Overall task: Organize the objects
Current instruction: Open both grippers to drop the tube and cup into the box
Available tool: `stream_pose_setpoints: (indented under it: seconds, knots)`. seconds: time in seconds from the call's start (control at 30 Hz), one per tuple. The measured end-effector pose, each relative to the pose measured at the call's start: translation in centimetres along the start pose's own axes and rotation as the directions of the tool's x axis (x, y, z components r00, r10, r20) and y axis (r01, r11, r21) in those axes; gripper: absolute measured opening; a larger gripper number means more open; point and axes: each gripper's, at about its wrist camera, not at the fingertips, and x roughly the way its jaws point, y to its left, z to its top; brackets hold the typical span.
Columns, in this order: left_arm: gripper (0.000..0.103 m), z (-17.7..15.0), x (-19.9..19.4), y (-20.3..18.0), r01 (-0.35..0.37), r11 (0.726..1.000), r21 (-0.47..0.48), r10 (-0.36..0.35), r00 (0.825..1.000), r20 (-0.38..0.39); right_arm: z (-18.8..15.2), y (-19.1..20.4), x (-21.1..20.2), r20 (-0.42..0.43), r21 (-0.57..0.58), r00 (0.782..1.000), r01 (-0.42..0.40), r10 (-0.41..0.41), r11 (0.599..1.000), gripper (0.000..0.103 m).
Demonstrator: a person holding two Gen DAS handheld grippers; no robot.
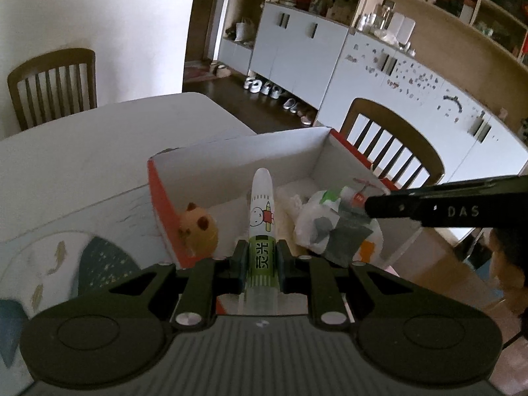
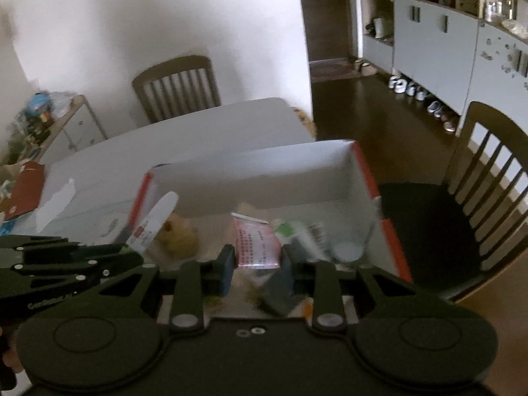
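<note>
Standing at the near end of the white table, an open cardboard box with orange-red edges serves as the marker for everything else. Beyond the box's right side is a dark wooden chair; the right wrist view alone shows its black seat, while the left wrist view alone takes in the long run of pale cabinets and shelving behind it. A second chair stands past the box at the table's far end, and only the right wrist view catches the cluttered low cabinet away to the box's left. Inside the box lie a crumpled white plastic bag toward its right and a small tan plush toy against its left wall; the right wrist view blurs both. Over the box's near edge the left gripper is clenched on a white marker pen with a green label and a cartoon figure, its cap pointing into the box. Just right of it, also above the box, the right gripper is clamped on a pink-and-white printed sachet; from the left wrist view that packet is mostly hidden behind the gripper's black finger.
</note>
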Motion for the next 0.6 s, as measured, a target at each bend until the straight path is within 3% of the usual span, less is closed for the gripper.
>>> stream_pose_setpoints:
  seconds: [0.2, 0.37, 0.6]
  knots:
    - [0.017, 0.9, 3.1, -0.9, -0.084, 0.996, 0.044, 0.085, 0.996, -0.035, 0.3, -2.5, 1.6, -0.004, 0.003, 0.999, 0.053, -0.053, 0.999, 0.029]
    - [0.017, 1.4, 5.4, -1.2, -0.156, 0.984, 0.089, 0.162, 0.984, -0.071, -0.3, -2.3, 3.3, -0.015, -0.077, 0.992, 0.121, -0.123, 0.99, 0.029]
    - [0.017, 1.0, 8.4, -2.2, -0.227, 0.957, 0.182, 0.255, 0.956, -0.147, -1.1, -2.0, 4.9, -0.031, -0.141, 0.988, 0.145, -0.151, 0.979, 0.029]
